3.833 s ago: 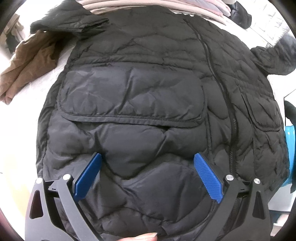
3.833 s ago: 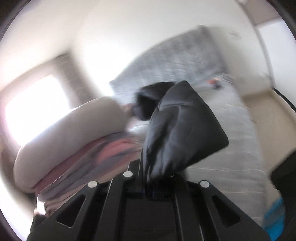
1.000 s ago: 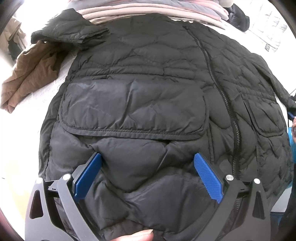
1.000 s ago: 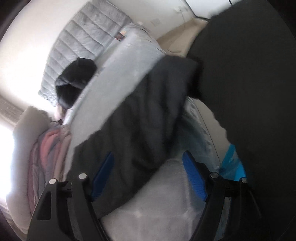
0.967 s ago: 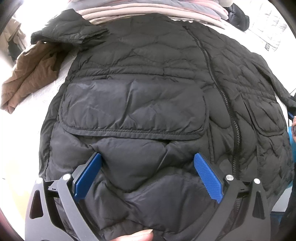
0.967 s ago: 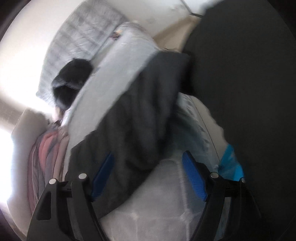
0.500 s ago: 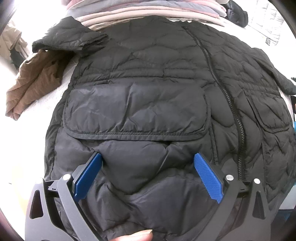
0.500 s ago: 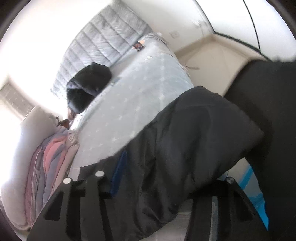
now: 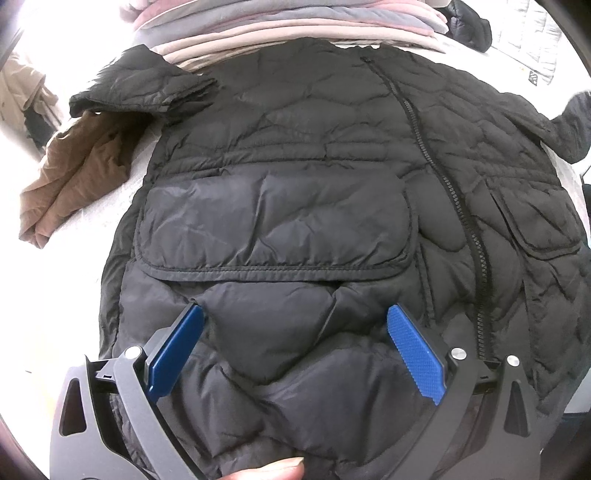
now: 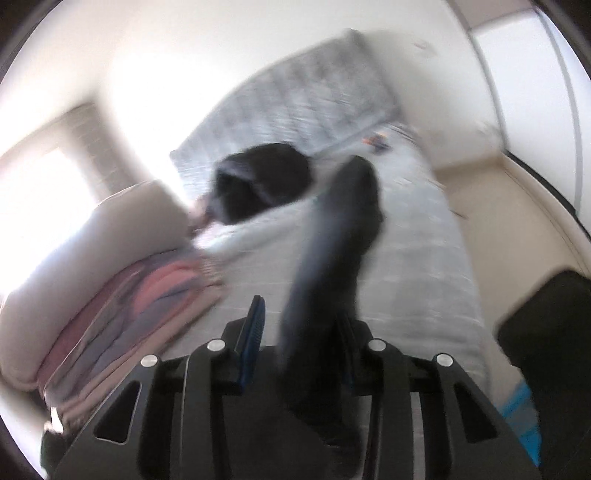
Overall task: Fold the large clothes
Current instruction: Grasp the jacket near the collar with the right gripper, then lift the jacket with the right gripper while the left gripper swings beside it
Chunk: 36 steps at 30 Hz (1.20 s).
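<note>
Left hand-held gripper (image 9: 293,339) is spread wide over the bottom of the black puffy jacket (image 9: 314,177), which lies flat on the bed. Right hand-held gripper (image 10: 299,325) pinches the jacket's sleeve (image 10: 332,251), which sticks up, blurry.

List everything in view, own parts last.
puffer jacket: one, black, spread front-up on the bed, zipper closed.
sleeve: one, black, lifted between the right gripper's fingers.
brown garment: one, crumpled left of the jacket.
folded stack: one, pink and grey layers, beyond the jacket's collar.
dark bundle: one, black, farther up the bed.
bed: one, pale grey quilted.
left gripper: blue pads, open over the hem.
right gripper: narrowed around the sleeve; blurred.
thumb: one, bottom edge.
</note>
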Available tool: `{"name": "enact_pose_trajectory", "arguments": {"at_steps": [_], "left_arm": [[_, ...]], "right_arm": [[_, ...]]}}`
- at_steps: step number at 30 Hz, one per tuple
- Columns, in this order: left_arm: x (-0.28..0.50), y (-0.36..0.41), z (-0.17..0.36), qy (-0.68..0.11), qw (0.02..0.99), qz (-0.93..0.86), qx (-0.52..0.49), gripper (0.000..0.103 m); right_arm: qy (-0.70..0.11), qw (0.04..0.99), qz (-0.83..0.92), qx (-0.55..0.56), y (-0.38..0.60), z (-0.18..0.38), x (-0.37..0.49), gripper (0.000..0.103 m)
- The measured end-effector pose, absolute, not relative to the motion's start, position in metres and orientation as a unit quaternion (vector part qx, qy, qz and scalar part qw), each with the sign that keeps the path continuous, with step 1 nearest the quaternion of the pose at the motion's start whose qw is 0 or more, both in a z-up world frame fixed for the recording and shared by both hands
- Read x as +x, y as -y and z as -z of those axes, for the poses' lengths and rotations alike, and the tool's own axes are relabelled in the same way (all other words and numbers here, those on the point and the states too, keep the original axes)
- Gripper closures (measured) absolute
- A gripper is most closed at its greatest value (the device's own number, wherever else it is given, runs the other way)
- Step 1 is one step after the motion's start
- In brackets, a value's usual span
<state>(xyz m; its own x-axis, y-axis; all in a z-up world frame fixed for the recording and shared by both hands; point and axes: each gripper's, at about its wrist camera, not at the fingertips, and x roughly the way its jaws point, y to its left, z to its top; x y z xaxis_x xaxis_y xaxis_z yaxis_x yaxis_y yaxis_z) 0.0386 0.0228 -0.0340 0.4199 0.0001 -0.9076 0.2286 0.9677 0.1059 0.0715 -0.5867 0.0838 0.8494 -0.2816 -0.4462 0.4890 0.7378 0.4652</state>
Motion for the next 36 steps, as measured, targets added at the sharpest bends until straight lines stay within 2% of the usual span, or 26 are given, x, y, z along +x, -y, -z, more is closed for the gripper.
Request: {"name": "enact_pose_trajectory", "arguments": {"at_steps": [5,9,18,20,22,26,28,31,32,33,35,36], "left_arm": [[0.037,-0.028,0.030,-0.534,0.836,0.070,0.101,0.007],[0.035,-0.036,0.024,-0.530,0.839,0.072,0.094,0.007],[0.034,-0.062,0.010,-0.524,0.846,0.070,0.065,0.007],[0.034,-0.067,0.008,-0.525,0.846,0.072,0.058,0.007],[0.033,-0.071,0.006,-0.524,0.847,0.072,0.053,0.007],[0.031,-0.081,0.001,-0.522,0.848,0.075,0.043,0.007],[0.030,-0.088,-0.002,-0.521,0.849,0.073,0.037,0.007],[0.032,-0.097,-0.002,-0.521,0.850,0.069,0.027,0.007],[0.033,-0.100,-0.002,-0.522,0.850,0.067,0.022,0.007],[0.033,-0.102,-0.002,-0.522,0.850,0.065,0.020,0.007],[0.035,-0.103,-0.001,-0.520,0.852,0.059,0.021,0.007],[0.035,-0.103,-0.001,-0.519,0.853,0.055,0.025,0.007]], "right_arm": [[-0.179,0.948,0.120,0.233,0.492,-0.120,0.115,0.067],[-0.199,0.960,0.054,0.188,0.406,-0.127,0.155,0.067],[-0.270,0.953,-0.048,0.128,0.241,-0.085,0.236,0.067],[-0.313,0.939,-0.067,0.123,0.209,-0.060,0.253,0.060],[-0.358,0.920,-0.096,0.125,0.185,-0.033,0.267,0.024],[-0.468,0.861,-0.174,0.103,0.131,0.017,0.280,0.023],[-0.445,0.866,-0.196,0.113,0.129,0.010,0.268,0.023],[-0.338,0.907,-0.191,0.164,0.161,-0.030,0.236,0.022],[-0.315,0.916,-0.173,0.181,0.174,-0.036,0.229,0.018],[-0.296,0.924,-0.140,0.200,0.191,-0.036,0.224,0.007],[-0.307,0.917,-0.052,0.250,0.232,-0.014,0.229,0.007],[-0.362,0.892,-0.022,0.271,0.247,0.013,0.243,0.007]]}}
